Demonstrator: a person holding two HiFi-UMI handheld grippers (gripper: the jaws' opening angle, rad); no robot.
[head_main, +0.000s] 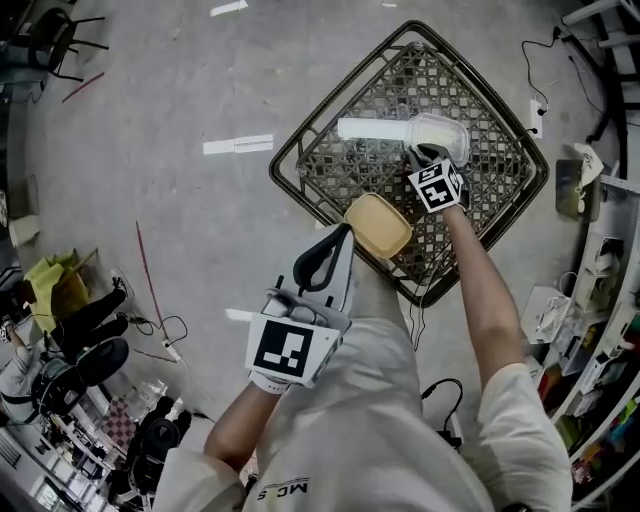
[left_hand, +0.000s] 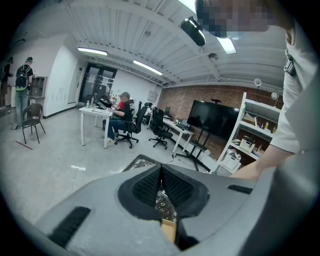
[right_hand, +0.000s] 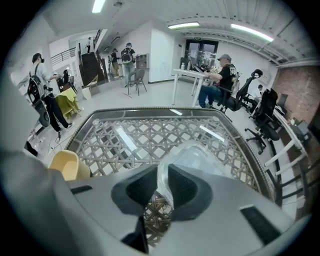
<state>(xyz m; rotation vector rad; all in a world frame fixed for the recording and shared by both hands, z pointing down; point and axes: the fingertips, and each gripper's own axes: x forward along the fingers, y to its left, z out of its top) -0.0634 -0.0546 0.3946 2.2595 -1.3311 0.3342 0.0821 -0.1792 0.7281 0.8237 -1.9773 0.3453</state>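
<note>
Counter (head_main: 322, 168) of woven lattice carries a clear plastic tub (head_main: 441, 136), its rim clenched in the right gripper (right_hand: 161, 172); left gripper (head_main: 338, 240), jaws pressed together, hangs just beside a yellow tub (head_main: 378, 225) at the counter's near edge.

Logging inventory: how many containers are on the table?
2: a yellow container at the near edge by the left gripper, a clear container in the right gripper.
</note>
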